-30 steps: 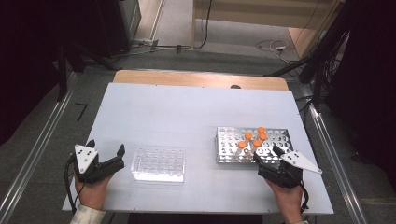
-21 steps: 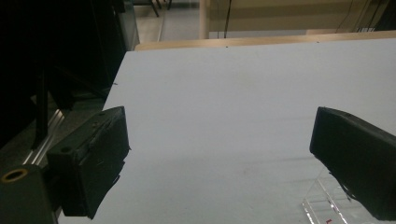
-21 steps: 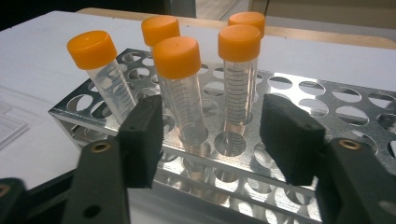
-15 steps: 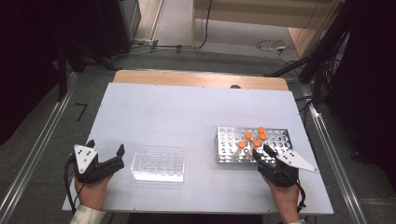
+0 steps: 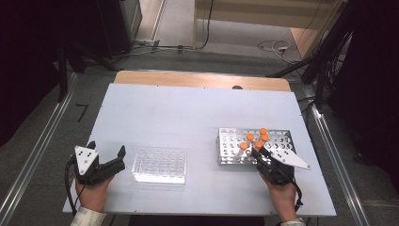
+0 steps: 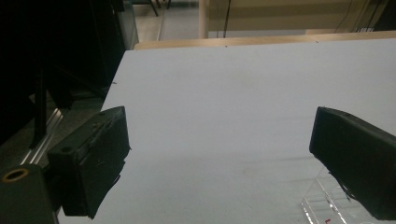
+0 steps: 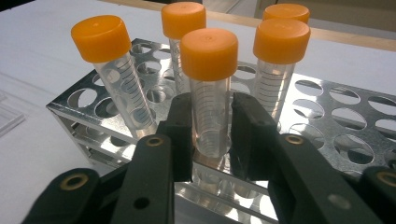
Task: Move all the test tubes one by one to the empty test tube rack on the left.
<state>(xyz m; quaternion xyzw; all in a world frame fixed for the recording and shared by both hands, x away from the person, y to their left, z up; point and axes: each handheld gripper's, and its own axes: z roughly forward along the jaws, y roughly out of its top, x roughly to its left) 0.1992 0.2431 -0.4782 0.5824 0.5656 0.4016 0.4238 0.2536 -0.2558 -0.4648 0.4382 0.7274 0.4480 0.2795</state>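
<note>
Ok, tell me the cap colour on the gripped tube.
Orange cap, clearest in the right gripper view.

A white bench (image 5: 188, 113) is sitting under an overhead camera. At its near left edge, a person's hand is holding the left hand-held gripper (image 5: 106, 151), its jaws standing apart beside a clear plastic well plate (image 5: 159, 165). Toward the right, a shiny metal tube rack (image 5: 277, 140) is standing with five orange-capped tubes (image 5: 254, 140) clustered together in it. The right hand-held gripper (image 5: 258, 153) is reaching into the rack's near edge at the closest tube; its jaw spacing is too small to judge here.
</note>
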